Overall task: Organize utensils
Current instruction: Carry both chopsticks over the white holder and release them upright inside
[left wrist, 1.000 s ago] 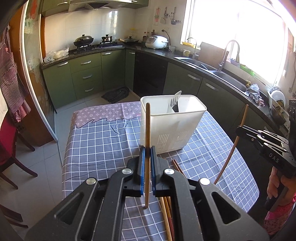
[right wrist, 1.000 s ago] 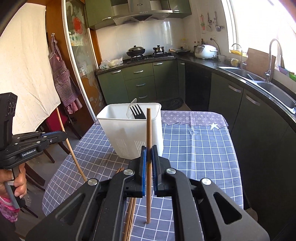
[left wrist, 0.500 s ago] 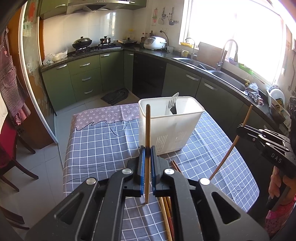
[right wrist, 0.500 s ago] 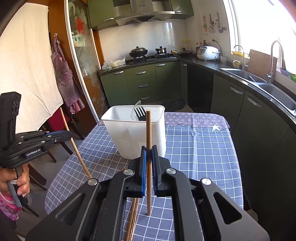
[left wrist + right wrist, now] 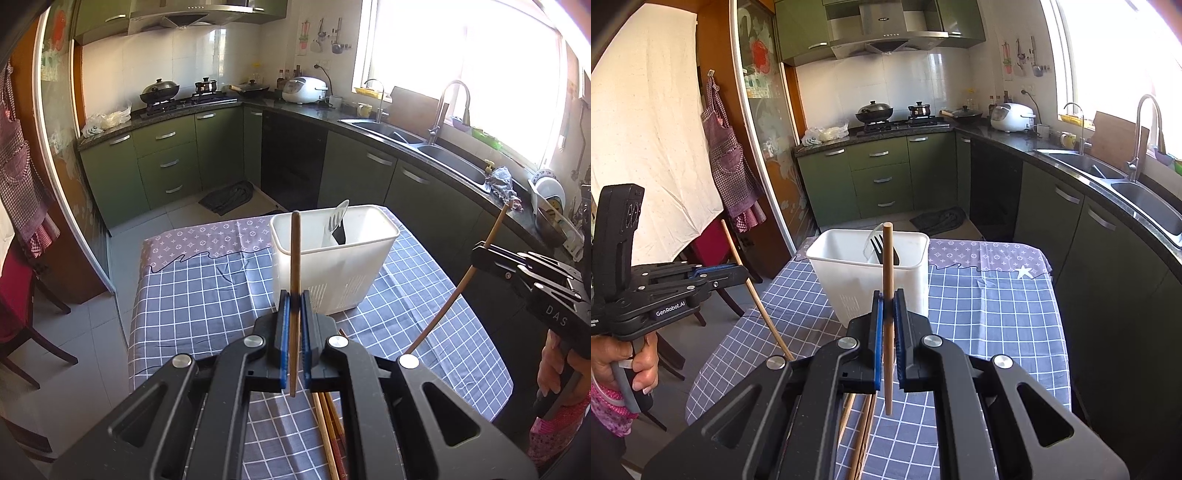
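My left gripper (image 5: 293,295) is shut on a wooden chopstick (image 5: 294,251) that stands upright between its blue pads, just in front of the white utensil holder (image 5: 332,266). My right gripper (image 5: 888,295) is likewise shut on a second upright chopstick (image 5: 887,258) before the holder (image 5: 849,280). A black fork (image 5: 877,245) and a pale spoon stand inside the holder. Each view shows the other gripper off to the side: the right gripper (image 5: 480,254) and the left gripper (image 5: 738,275), each with its slanted stick. Several more chopsticks (image 5: 328,424) lie on the checked cloth below.
The table (image 5: 207,295) carries a blue checked cloth with its edges close on both sides. A dark wooden chair (image 5: 22,306) stands at the left. Green cabinets and a sink counter (image 5: 443,155) run along the right. The person's hand (image 5: 631,365) grips the left handle.
Both grippers still clamp their chopsticks. The holder sits slightly lower in both views; otherwise nothing has visibly moved.
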